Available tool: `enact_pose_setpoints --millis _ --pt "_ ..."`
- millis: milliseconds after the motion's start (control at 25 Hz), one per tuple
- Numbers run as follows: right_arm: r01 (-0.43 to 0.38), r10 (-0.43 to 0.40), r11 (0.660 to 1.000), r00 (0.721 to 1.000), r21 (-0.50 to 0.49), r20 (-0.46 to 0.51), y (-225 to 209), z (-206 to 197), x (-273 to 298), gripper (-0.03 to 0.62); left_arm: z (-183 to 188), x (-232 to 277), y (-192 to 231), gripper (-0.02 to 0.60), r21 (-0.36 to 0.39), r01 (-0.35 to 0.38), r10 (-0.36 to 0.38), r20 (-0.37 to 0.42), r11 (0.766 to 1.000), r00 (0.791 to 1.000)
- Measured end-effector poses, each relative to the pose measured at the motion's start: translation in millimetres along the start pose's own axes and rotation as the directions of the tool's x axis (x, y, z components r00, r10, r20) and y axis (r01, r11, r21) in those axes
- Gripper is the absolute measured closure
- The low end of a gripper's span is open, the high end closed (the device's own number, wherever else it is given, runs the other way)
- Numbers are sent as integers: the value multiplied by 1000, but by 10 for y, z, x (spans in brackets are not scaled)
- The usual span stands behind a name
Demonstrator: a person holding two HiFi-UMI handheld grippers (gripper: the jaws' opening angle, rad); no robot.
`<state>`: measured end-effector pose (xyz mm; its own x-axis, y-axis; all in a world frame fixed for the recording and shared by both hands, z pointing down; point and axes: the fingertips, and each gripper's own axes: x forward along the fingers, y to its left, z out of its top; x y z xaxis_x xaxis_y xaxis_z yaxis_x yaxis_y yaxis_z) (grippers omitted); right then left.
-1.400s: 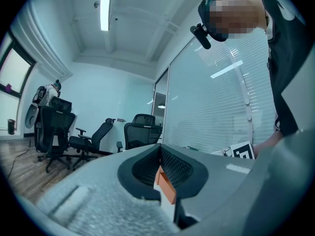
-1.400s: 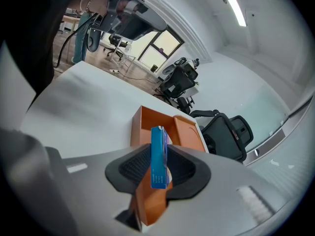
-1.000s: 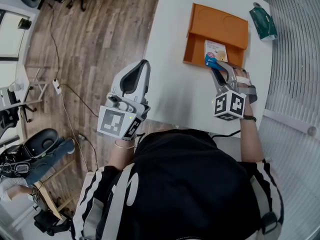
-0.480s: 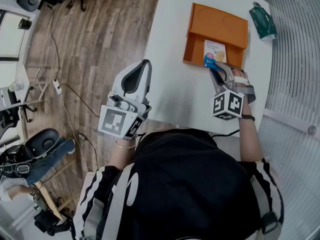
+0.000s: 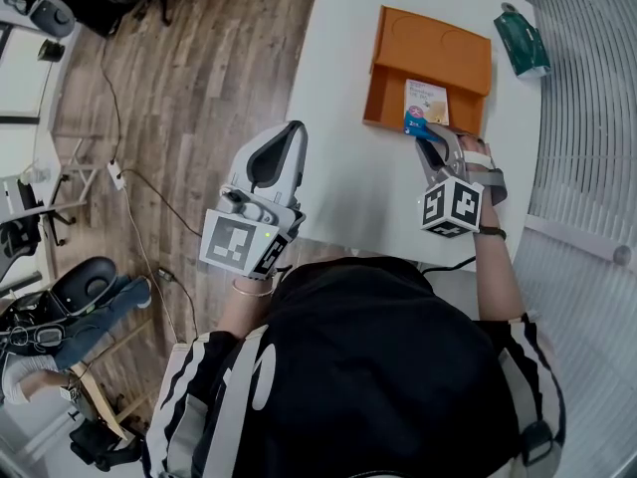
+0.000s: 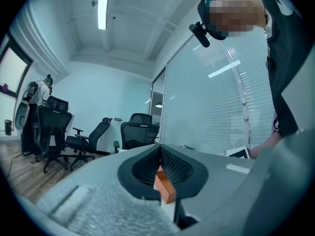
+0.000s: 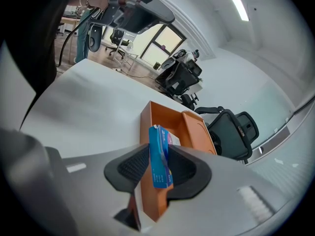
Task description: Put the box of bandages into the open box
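The open orange box (image 5: 435, 40) lies on the white table (image 5: 343, 172), its lid folded flat behind it. The box of bandages (image 5: 426, 101), white-topped with a blue edge, stands on edge over the orange box's near right corner. My right gripper (image 5: 422, 133) holds it. In the right gripper view both pads touch the blue box of bandages (image 7: 158, 157), with the orange box (image 7: 165, 118) below and beyond it. My left gripper (image 5: 286, 133) hangs off the table's left edge above the wooden floor, shut and empty, its tips meeting (image 6: 158, 148).
A green packet (image 5: 522, 43) lies at the table's far right corner. A slatted wall runs along the right of the table. Office chairs and cables stand on the wooden floor (image 5: 189, 78) to the left.
My right gripper has carried the box of bandages slightly farther over the orange box. The left gripper has drifted a little to the right and lower in the picture.
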<state>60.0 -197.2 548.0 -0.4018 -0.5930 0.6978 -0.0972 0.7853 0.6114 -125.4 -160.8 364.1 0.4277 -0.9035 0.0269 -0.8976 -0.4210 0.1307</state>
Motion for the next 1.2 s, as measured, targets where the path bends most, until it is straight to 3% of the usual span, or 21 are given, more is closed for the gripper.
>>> enact_pose_setpoints --millis 560,1000,1200 --pt "24 -25 999 1000 48 15 -28 29 -71 466 45 55 -93 580 16 29 -29 -1 999 1000" --pt "104 -116 978 992 180 58 -238 160 -370 465 77 153 -131 580 17 54 -54 -6 998 999" --pt "126 -155 953 984 274 87 -358 191 -534 464 114 201 -189 580 19 73 -73 1 997 997"
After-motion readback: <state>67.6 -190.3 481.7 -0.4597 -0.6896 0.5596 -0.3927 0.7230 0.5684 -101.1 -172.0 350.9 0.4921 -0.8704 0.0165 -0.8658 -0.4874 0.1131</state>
